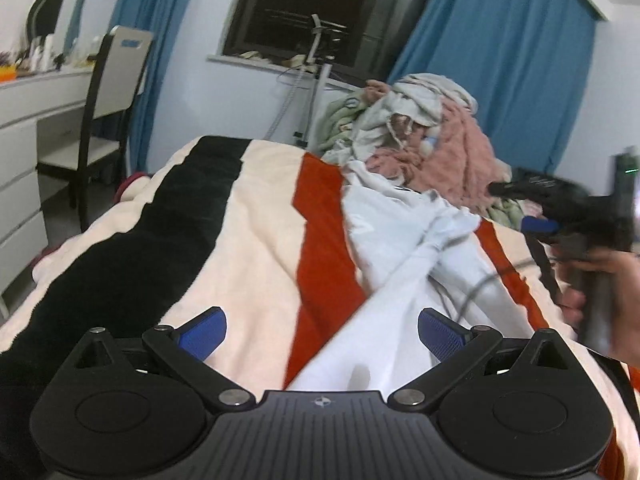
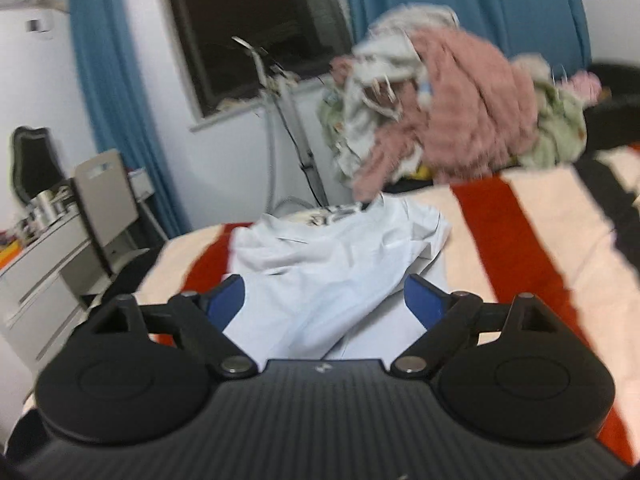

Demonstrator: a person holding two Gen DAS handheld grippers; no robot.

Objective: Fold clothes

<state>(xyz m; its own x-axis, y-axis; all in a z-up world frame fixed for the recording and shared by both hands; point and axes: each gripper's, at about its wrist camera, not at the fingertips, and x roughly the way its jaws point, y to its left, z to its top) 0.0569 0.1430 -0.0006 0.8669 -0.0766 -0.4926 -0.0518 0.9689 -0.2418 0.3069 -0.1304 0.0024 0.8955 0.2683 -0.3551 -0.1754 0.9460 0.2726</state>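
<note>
The left tool (image 1: 322, 334) stands wide open, its blue pads (image 1: 204, 330) well apart and gripping nothing. It hovers low over the bed (image 1: 248, 240), which is covered by a blanket striped in cream, black and red. The white garment (image 1: 400, 248) lies just ahead of this tool and a little to its right: one long fold of it runs back under the right-hand pad and on below the tool body, but neither pad presses on the cloth.

The right tool (image 2: 324, 298) is also wide open and empty. No earlier view is given, so only its present state can be told. The white garment (image 2: 340, 256) lies crumpled straight ahead of it and beneath it, showing between the two blue pads (image 2: 424, 300) without being pinched by them; a dark printed patch shows at its far edge.

In the left view the right tool (image 1: 532, 208) appears at the right edge, blurred, held by a hand (image 1: 604, 292) over the garment's right side.

Beyond the garment, farther from both tools, a pile of clothes (image 2: 448, 112) in pink, grey-white and pale green sits at the far end of the bed. To the left of the tools, off the bed, stand a chair (image 1: 108, 92) and a white bench (image 1: 44, 92) with small items on it.
</note>
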